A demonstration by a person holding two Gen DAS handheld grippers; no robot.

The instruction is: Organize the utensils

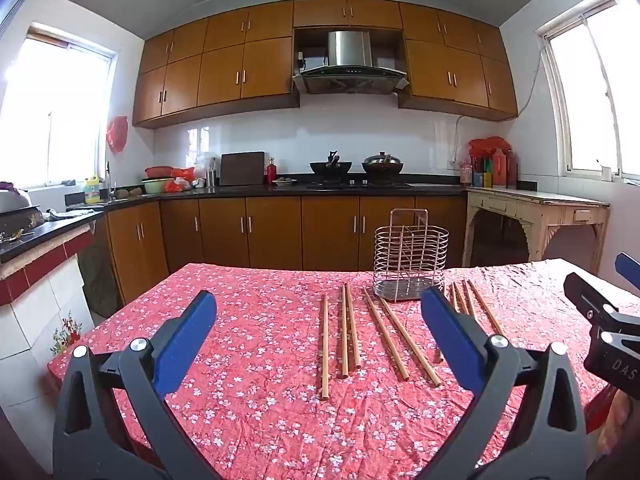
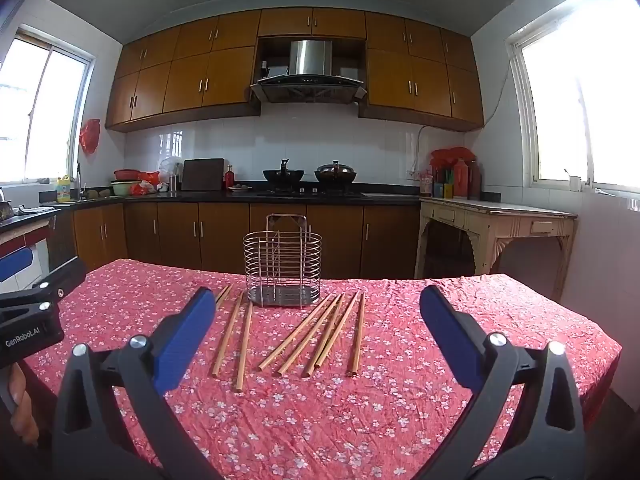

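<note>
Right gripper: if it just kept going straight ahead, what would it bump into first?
Probably the chopsticks lying on the tablecloth, since the open right gripper tilts slightly down; if it clears them, the wire holder behind. Depth is hard to judge.

The left hand-held gripper (image 1: 318, 316) hovers wide open above the floral-clothed worktop (image 1: 248, 408). Wooden chopsticks (image 1: 344, 332) lie loose between its blue fingers (image 1: 188, 332), an empty wire holder (image 1: 410, 266) standing beyond them. The right hand-held gripper (image 1: 612, 320) shows at the right edge.
</note>
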